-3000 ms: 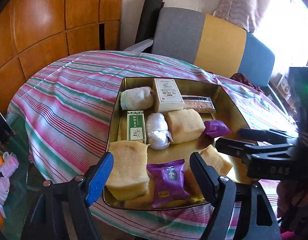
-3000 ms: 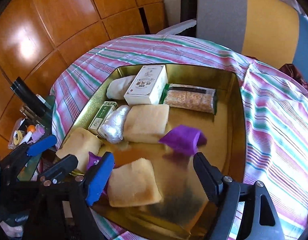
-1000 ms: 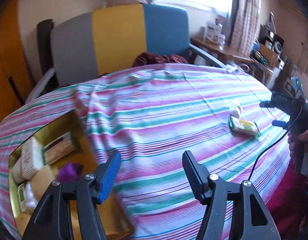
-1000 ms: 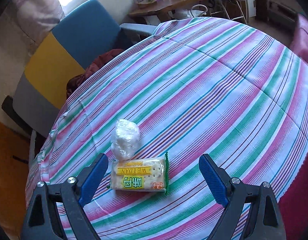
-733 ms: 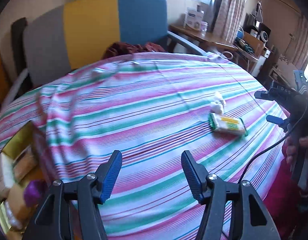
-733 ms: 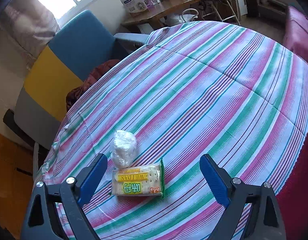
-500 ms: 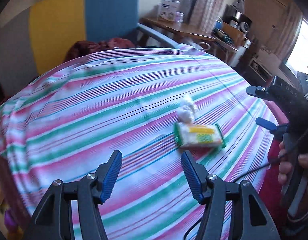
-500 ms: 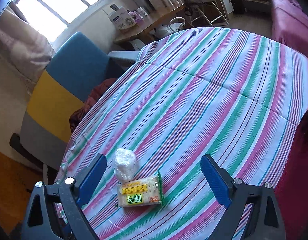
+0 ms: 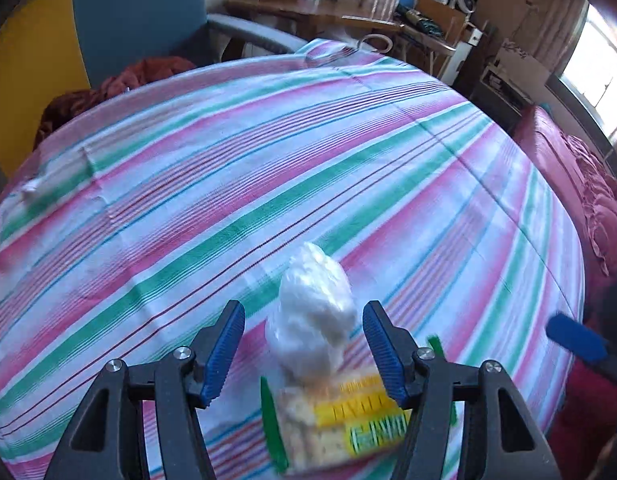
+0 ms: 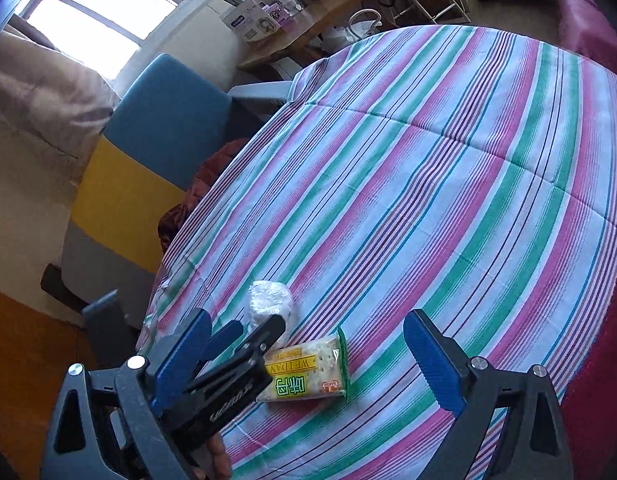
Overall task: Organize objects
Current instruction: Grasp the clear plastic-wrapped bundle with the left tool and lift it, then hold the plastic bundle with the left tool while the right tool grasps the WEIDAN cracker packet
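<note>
White wrapped bundle (image 9: pixel 314 312): lies on the striped tabletop (image 9: pixel 268 184), near its edge, touching the far end of the cracker packet (image 9: pixel 340 428) — the two sit as a pair, apart from anything else.

Cracker packet: flat on the cloth, yellow-and-green label up, green seal at each end; in the right wrist view (image 10: pixel 306 374) it is just beside the left tool's finger.

Left tool (image 9: pixel 304 344): fingers spread wide, nothing held; the bundle sits between the two blue pads, and I cannot tell whether either pad touches it.

Right tool (image 10: pixel 308 360): released as well, wide apart, hanging above the cloth on the near side of the packet — holding nothing.

Progress: as I judge it, these two items are not yet put away. No tray or box shows in either view, so how much else is sorted cannot be read here.

Left to do: by my reckoning, close on the bundle, carry it off, then fetch the packet.

Around: a blue, yellow and grey chair (image 10: pixel 148 152) behind the tabletop, a dark red cloth on its seat, a cluttered wooden desk (image 10: pixel 308 28) by the window.

In the way: the bundle rests against the packet, so a grab may nudge it; the two tools are close together.
</note>
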`<move>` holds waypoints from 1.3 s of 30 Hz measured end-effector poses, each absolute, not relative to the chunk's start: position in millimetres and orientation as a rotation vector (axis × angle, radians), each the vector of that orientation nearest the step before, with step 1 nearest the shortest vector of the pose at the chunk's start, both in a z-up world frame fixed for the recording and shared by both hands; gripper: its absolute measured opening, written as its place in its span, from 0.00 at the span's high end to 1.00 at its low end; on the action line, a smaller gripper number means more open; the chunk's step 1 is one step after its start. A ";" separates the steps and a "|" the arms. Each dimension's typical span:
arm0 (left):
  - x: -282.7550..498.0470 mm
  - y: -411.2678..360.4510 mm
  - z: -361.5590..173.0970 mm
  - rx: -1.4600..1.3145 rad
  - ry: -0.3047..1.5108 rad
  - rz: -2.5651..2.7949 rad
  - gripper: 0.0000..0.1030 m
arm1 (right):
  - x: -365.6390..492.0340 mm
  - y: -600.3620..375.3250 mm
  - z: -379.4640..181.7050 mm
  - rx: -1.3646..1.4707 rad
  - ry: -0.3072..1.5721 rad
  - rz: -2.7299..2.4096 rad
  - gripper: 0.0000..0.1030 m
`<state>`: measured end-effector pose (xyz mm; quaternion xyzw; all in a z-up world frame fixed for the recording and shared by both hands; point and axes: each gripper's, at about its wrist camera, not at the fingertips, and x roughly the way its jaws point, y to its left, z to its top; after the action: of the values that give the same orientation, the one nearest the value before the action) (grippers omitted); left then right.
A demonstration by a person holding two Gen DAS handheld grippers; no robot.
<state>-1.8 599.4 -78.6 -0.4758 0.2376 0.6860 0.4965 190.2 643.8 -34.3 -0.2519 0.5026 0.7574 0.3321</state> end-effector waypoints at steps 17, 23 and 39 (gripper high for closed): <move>-39.1 383.4 -79.2 -1.281 0.428 1.899 0.67 | 145.5 626.3 -56.2 -0.965 1.220 2.046 0.05; -3.1 325.8 -76.1 -1.248 0.409 1.949 0.66 | 147.6 637.1 -68.8 -0.971 1.251 1.962 0.04; 21.7 303.1 -75.7 -1.206 0.366 1.916 0.66 | 80.9 556.5 -78.5 -1.393 1.452 2.243 0.00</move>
<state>21.7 303.1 -75.7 -0.4793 0.1454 0.7614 0.4115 80.9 556.5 -78.5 -0.4614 0.4808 0.7428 0.0642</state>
